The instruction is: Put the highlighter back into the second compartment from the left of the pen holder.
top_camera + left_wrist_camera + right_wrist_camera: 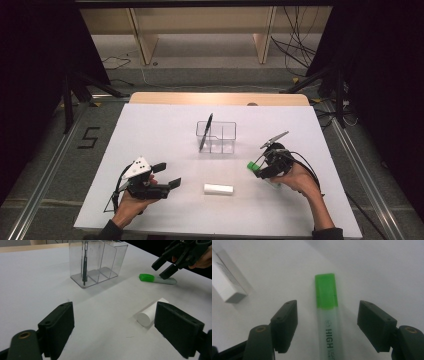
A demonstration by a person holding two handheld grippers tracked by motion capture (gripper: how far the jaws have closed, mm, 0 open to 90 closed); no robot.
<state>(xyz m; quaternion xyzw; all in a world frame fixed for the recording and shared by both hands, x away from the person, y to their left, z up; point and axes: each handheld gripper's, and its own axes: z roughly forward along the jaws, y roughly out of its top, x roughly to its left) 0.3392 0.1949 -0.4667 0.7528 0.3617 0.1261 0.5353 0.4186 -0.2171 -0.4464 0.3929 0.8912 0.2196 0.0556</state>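
While agape: right gripper (327,322) (above highlighter (327,305))

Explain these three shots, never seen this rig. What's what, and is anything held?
A person holds a hand-held gripper in each hand: left hand-held gripper, right hand-held gripper. One camera looks down from above; the other two ride on the grippers, looking along their black jaws. On the white table stand a clear organizer with a pen in it, a white box and a green-capped highlighter. Nothing is held: the right jaws stand open on either side of the highlighter, the left ones open near the box.
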